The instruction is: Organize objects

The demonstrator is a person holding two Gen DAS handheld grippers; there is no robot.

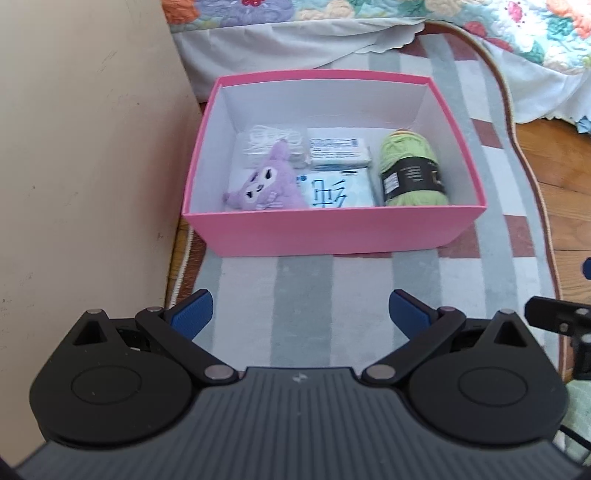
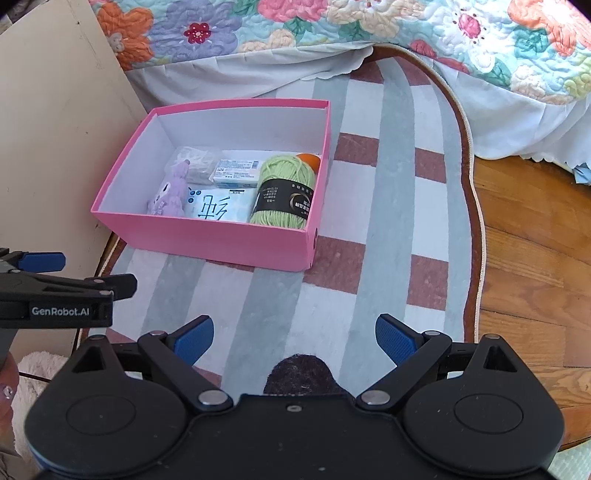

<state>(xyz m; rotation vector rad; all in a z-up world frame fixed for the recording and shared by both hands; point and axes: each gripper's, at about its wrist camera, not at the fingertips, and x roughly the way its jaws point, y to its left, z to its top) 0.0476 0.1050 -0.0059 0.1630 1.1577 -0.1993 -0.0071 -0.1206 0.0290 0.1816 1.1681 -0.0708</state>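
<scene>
A pink box [image 1: 332, 232] [image 2: 207, 240] stands open on the striped rug. Inside lie a purple plush toy [image 1: 266, 184] [image 2: 170, 192], a green yarn skein [image 1: 412, 170] [image 2: 286, 195], a tissue pack with blue writing [image 1: 336, 192] [image 2: 218, 208], a white packet [image 1: 338, 149] [image 2: 236, 173] and a bag of white cord [image 1: 273, 142] [image 2: 194, 160]. An orange thing [image 2: 309, 159] shows behind the yarn. My left gripper [image 1: 301, 314] is open and empty, in front of the box. My right gripper [image 2: 293, 338] is open and empty, further back to the right.
A beige panel [image 1: 85, 166] stands left of the box. A bed with a floral quilt [image 2: 332, 33] lies behind. The striped rug [image 2: 388, 221] borders the wooden floor [image 2: 535, 258] on the right. A dark patch [image 2: 299, 374] sits on the rug by my right gripper.
</scene>
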